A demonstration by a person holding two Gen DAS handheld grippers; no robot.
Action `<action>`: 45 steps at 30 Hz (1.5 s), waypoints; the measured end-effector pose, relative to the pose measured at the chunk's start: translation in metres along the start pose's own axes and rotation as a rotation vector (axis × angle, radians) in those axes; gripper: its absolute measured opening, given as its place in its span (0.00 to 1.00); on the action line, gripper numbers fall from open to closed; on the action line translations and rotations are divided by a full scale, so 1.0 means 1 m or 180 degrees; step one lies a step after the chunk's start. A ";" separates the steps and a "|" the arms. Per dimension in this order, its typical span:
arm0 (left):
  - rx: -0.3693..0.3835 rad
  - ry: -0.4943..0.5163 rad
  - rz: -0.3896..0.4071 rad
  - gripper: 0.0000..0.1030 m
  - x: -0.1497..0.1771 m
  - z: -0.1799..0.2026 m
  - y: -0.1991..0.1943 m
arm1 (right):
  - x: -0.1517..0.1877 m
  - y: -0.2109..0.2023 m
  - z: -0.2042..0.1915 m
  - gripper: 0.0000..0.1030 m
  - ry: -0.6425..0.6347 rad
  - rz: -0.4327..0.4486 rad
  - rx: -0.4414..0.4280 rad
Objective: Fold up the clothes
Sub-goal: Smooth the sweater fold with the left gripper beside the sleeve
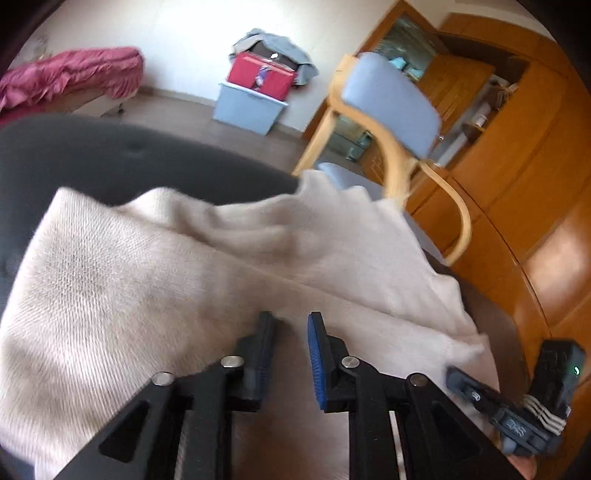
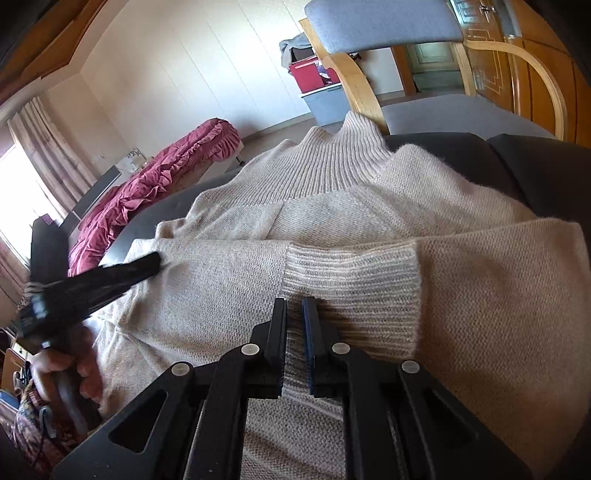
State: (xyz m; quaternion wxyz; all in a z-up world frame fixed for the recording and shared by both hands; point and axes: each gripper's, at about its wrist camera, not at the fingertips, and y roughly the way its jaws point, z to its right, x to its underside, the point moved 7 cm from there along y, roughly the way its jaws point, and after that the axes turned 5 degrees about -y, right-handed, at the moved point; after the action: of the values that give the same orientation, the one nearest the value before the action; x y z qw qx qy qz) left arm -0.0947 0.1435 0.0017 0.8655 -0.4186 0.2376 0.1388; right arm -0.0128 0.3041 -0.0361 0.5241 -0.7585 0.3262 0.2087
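Sweater (image 2: 332, 221), a beige knit with a high ribbed collar, is lying spread over a dark grey sofa (image 2: 546, 170), its collar pointing toward the sofa's far edge. One sleeve is lying folded across the body, and its ribbed cuff (image 2: 351, 273) is sitting right in front of the right gripper (image 2: 294, 306). That gripper's fingers are standing almost together with a strip of ribbed knit running between them; they are pinching the sweater at the cuff.

In the left wrist view the sweater (image 1: 147, 266) is bunching up in soft folds across the sofa (image 1: 110, 155), with its far hem reaching the sofa's far edge. The left gripper (image 1: 291, 325) is hovering just above the cloth, its fingers standing parted with a clear gap and holding nothing. In the right wrist view the same left gripper (image 2: 147, 264) is showing as a blurred black shape with its tip at the sweater's left side, gripped by a hand (image 2: 70, 373) near the sofa's near left corner.

Bare dark cushion is showing beyond the sweater on the left and right. Past the far edge a wooden chair (image 2: 388, 33) with a blue seat and back is standing close. Farther off, a red box (image 1: 262, 79) is resting on a pale blue bin (image 1: 247, 110), and a crumpled red bedspread (image 2: 155, 184) is lying to the left.
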 end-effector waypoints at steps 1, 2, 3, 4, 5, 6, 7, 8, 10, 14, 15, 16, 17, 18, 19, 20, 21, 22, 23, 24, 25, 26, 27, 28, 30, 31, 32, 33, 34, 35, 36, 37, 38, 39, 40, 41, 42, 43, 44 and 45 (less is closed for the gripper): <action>0.0100 -0.0091 0.0000 0.12 -0.004 -0.007 0.000 | 0.000 0.000 0.001 0.09 0.0010 0.0000 -0.0013; 0.0052 -0.0095 0.0049 0.12 -0.010 -0.015 -0.004 | 0.000 0.000 0.001 0.09 0.0017 0.0000 -0.0023; -0.0006 -0.0093 0.0102 0.12 -0.015 -0.024 -0.009 | 0.000 0.001 0.001 0.09 0.0020 -0.0002 -0.0029; -0.0076 -0.0117 0.0137 0.12 -0.021 -0.036 -0.014 | 0.000 0.001 0.001 0.09 0.0020 -0.0005 -0.0032; -0.0147 -0.0142 0.0172 0.12 -0.026 -0.047 -0.019 | 0.000 0.001 0.001 0.09 0.0018 -0.0010 -0.0036; -0.0124 -0.0155 0.0184 0.12 -0.026 -0.048 -0.021 | 0.001 0.002 0.000 0.09 0.0016 -0.0014 -0.0040; -0.0096 -0.0168 0.0196 0.12 -0.025 -0.047 -0.024 | 0.001 0.002 0.000 0.09 0.0014 -0.0016 -0.0044; -0.0067 -0.0181 0.0207 0.12 -0.025 -0.047 -0.026 | 0.001 0.002 0.000 0.09 0.0012 -0.0019 -0.0049; -0.0009 -0.0206 0.0229 0.12 -0.023 -0.047 -0.031 | 0.001 0.003 -0.001 0.09 0.0009 -0.0021 -0.0055; 0.0106 -0.0257 0.0274 0.14 -0.020 -0.046 -0.040 | 0.001 0.003 0.000 0.09 0.0015 -0.0019 -0.0063; 0.0135 -0.0270 0.0286 0.16 -0.020 -0.045 -0.043 | 0.001 0.003 0.000 0.09 0.0014 -0.0019 -0.0064; 0.0164 -0.0283 0.0297 0.16 -0.019 -0.045 -0.045 | 0.001 0.003 0.000 0.09 0.0014 -0.0019 -0.0064; 0.0193 -0.0296 0.0308 0.18 -0.018 -0.045 -0.047 | 0.001 0.003 0.000 0.09 0.0014 -0.0019 -0.0065; 0.0222 -0.0308 0.0320 0.19 -0.018 -0.044 -0.050 | 0.001 0.003 0.000 0.09 0.0013 -0.0020 -0.0065; 0.0251 -0.0321 0.0331 0.19 -0.017 -0.044 -0.052 | 0.001 0.003 0.000 0.09 0.0014 -0.0021 -0.0068; 0.0279 -0.0334 0.0342 0.19 -0.016 -0.044 -0.055 | 0.001 0.003 0.001 0.09 0.0020 -0.0020 -0.0075; 0.0308 -0.0347 0.0353 0.19 -0.016 -0.044 -0.057 | 0.001 0.003 0.001 0.09 0.0029 -0.0019 -0.0086; 0.0320 -0.0313 0.0220 0.19 -0.006 -0.041 -0.048 | 0.001 0.002 0.001 0.09 0.0040 -0.0019 -0.0097; 0.0295 -0.0345 0.0215 0.19 -0.005 -0.045 -0.047 | 0.001 0.002 0.002 0.09 0.0047 -0.0018 -0.0104; 0.0269 -0.0382 0.0219 0.17 -0.005 -0.050 -0.047 | 0.001 0.002 0.002 0.09 0.0050 -0.0019 -0.0108; 0.0242 -0.0419 0.0224 0.17 -0.004 -0.055 -0.047 | 0.001 0.002 0.002 0.09 0.0051 -0.0018 -0.0110; 0.0216 -0.0456 0.0228 0.17 -0.004 -0.060 -0.047 | 0.001 0.002 0.002 0.09 0.0053 -0.0018 -0.0113; 0.0189 -0.0492 0.0232 0.16 -0.003 -0.065 -0.047 | 0.001 0.002 0.002 0.09 0.0055 -0.0017 -0.0116; 0.0127 -0.0520 0.0253 0.15 -0.003 -0.072 -0.050 | 0.001 0.002 0.002 0.09 0.0059 -0.0017 -0.0122; 0.0036 -0.0578 0.0280 0.13 -0.002 -0.088 -0.058 | 0.001 0.003 0.003 0.09 0.0071 -0.0017 -0.0145; 0.0013 -0.0609 0.0285 0.13 -0.002 -0.096 -0.064 | 0.001 0.003 0.003 0.09 0.0075 -0.0017 -0.0153; -0.0072 -0.0602 0.0319 0.13 -0.003 -0.104 -0.071 | 0.001 0.003 0.003 0.09 0.0076 -0.0019 -0.0160; -0.0162 -0.0592 0.0356 0.13 -0.004 -0.112 -0.079 | 0.001 0.003 0.003 0.09 0.0073 -0.0021 -0.0163; -0.0221 -0.0614 0.0391 0.13 -0.006 -0.120 -0.085 | 0.000 0.003 0.003 0.09 0.0067 -0.0023 -0.0163; -0.0278 -0.0639 0.0427 0.14 -0.009 -0.128 -0.091 | 0.000 0.003 0.003 0.09 0.0062 -0.0024 -0.0161; -0.0273 -0.0721 0.0450 0.14 -0.008 -0.131 -0.093 | 0.000 0.003 0.003 0.09 0.0060 -0.0024 -0.0158; -0.0263 -0.0808 0.0473 0.14 -0.008 -0.134 -0.094 | 0.000 0.003 0.003 0.09 0.0061 -0.0024 -0.0159; -0.0254 -0.0895 0.0496 0.14 -0.007 -0.136 -0.095 | 0.000 0.003 0.003 0.09 0.0063 -0.0023 -0.0161; -0.0270 -0.0985 0.0536 0.15 -0.008 -0.138 -0.094 | 0.000 0.003 0.004 0.09 0.0064 -0.0023 -0.0164; -0.0302 -0.1015 0.0564 0.15 -0.007 -0.140 -0.097 | 0.000 0.003 0.004 0.09 0.0064 -0.0022 -0.0165; -0.0346 -0.1000 0.0601 0.16 -0.005 -0.134 -0.100 | 0.000 0.003 0.004 0.09 0.0064 -0.0022 -0.0164; -0.0390 -0.0982 0.0639 0.17 -0.003 -0.128 -0.103 | 0.000 0.003 0.004 0.09 0.0063 -0.0022 -0.0164; -0.0295 -0.0920 0.0691 0.18 -0.001 -0.117 -0.108 | 0.000 0.003 0.004 0.09 0.0063 -0.0022 -0.0163; -0.0190 -0.0856 0.0745 0.19 0.001 -0.104 -0.112 | 0.000 0.003 0.004 0.09 0.0062 -0.0022 -0.0163; -0.0005 -0.0695 0.0787 0.21 0.004 -0.084 -0.116 | 0.000 0.003 0.004 0.09 0.0061 -0.0022 -0.0162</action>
State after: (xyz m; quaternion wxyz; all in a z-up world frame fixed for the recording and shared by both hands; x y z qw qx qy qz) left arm -0.0652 0.0062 0.0306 0.8622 -0.3692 0.1917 0.2891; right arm -0.0153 0.3070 -0.0395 0.5021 -0.7747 0.3233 0.2079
